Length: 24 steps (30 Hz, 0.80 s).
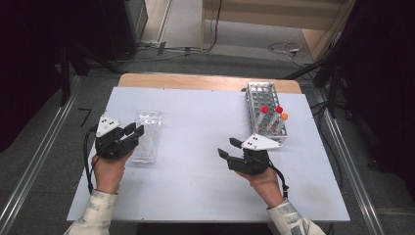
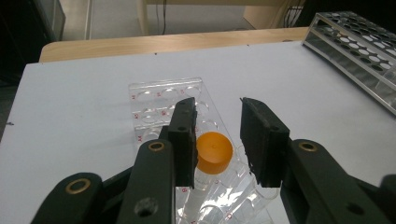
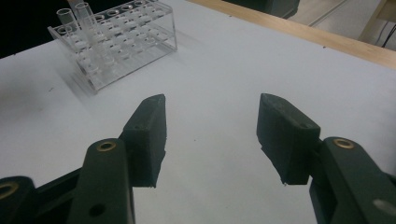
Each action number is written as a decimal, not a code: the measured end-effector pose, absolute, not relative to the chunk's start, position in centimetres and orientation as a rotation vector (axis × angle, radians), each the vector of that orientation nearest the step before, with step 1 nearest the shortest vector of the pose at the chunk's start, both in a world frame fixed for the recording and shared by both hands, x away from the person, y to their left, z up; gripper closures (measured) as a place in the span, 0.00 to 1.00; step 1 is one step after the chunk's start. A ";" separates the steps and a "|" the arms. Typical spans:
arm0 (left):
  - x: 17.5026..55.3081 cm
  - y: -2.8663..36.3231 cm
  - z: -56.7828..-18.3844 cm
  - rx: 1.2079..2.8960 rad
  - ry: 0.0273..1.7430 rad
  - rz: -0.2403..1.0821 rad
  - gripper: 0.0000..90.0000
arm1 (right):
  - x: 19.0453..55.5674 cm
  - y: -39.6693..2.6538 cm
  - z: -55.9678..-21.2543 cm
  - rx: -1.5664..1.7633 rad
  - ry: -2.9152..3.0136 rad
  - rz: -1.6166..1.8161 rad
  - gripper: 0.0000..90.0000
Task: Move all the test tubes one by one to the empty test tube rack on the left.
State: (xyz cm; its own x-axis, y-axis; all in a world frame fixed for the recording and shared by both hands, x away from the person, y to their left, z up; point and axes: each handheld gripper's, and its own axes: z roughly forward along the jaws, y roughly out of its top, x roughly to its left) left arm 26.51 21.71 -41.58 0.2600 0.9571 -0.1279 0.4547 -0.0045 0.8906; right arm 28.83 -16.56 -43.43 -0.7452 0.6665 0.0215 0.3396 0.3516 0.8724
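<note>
- High view: fixed above my side of the table point(image 1: 195, 186), facing forward and down; far enough off to take in the whole top, floor beyond, and both my forearms.
- Left gripper view: rides on my left gripper point(image 2: 217, 135), looking along its jaws, low and close over the clear rack point(image 2: 163, 100) (shared with the high view point(image 1: 147, 134)).
- Right gripper view: rides on my right gripper point(image 3: 210, 135), low over the tabletop, facing across to the same clear rack point(image 3: 116, 42), farther off.

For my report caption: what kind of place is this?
Probably a lab-style recording workspace: a clear tube rack holding an orange-capped tube, a metal rack with capped tubes, and cables on the floor.
</note>
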 end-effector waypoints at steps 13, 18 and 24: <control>25.9 21.3 -40.9 1.569 1.337 0.687 0.44 | 30.4 -20.1 -42.7 1.026 2.150 1.301 0.44; 25.8 21.1 -40.7 1.562 1.337 0.662 0.33 | 31.4 -22.5 -42.7 1.109 2.068 1.245 0.43; 26.0 20.9 -40.7 1.572 1.334 0.605 0.20 | 31.9 -25.4 -42.4 1.173 1.972 1.176 0.43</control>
